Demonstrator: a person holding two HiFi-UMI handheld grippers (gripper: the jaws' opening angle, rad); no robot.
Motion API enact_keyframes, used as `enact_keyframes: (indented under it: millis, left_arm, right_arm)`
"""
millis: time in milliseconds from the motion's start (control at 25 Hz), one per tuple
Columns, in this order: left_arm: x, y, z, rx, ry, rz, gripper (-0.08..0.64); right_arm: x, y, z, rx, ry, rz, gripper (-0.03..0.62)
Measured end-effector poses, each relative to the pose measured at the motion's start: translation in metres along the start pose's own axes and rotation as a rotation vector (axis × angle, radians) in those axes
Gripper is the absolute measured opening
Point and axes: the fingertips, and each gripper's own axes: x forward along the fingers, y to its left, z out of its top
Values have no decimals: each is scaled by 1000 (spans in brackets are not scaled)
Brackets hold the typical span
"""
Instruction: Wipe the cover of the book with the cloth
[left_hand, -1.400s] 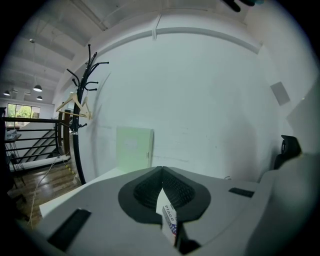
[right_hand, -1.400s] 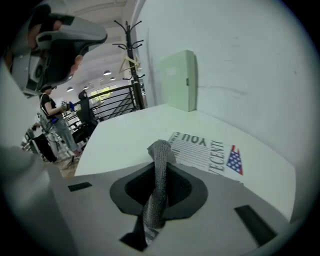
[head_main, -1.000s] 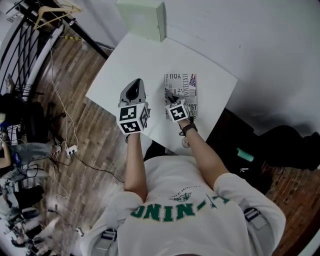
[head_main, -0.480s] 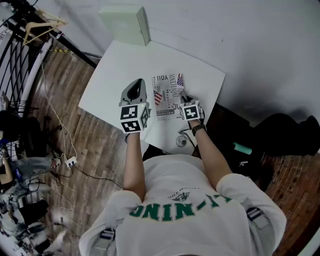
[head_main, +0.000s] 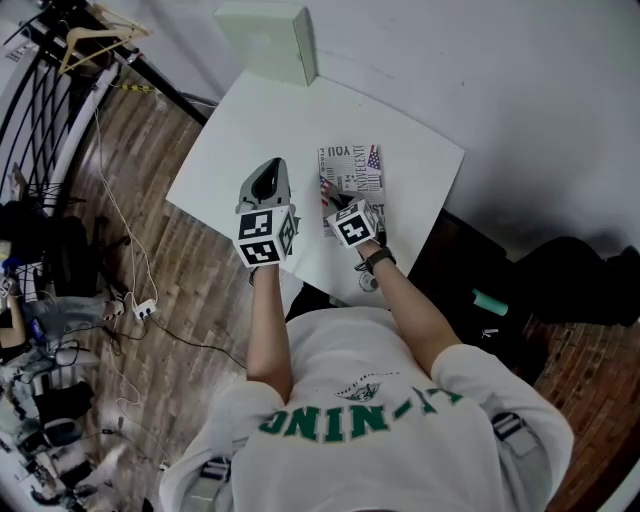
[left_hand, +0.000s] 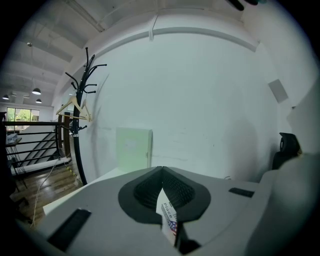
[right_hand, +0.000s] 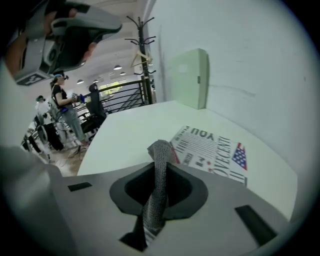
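Grey cloth (right_hand: 159, 170) pinched in right claw (head_main: 338, 198), angled down, seemingly touching book (right_hand: 215, 150).

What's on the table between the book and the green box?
Nothing. Only bare white table lies between the book and the green box. The head view shows it, and the right gripper view too.

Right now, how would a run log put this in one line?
right gripper shut on grey cloth at book corner | left gripper shut on printed slip, off book
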Motion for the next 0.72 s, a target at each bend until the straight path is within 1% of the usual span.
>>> enact_keyframes:
  millis: [80,120,200,280,400,520,600,720]
  left_arm:
    - [-3,3,0,-1,-1,8,8]
    - [-5,4,-1,-1,-1,12,8]
    - [-7,7,-3,-1,-1,18,8]
    - [-9,10,-3,-3,-1,23,8]
    - [-8,11,-3,-8,-4,20,8]
    - [-4,3,-1,-11,-7,2,8]
    - [1,-6,1,-8,-10,-18,8]
    - [7,-21,3,3,-10,-52,8]
  right_arm:
    - [9,25,1,-50,14,49,55]
    - [12,32,-1,-66,26,57,55]
    - [14,36,-5,-85,35,51,55]
    - [12,30,-9,-82,30,39,55]
    - [3,8,-16,-49,25,6,55]
    - [-11,-21,-29,-18,35,-37,55]
    - [-23,-44,-38,13,38,-78,55]
    - [-42,-76,-57,72,52,-164,55]
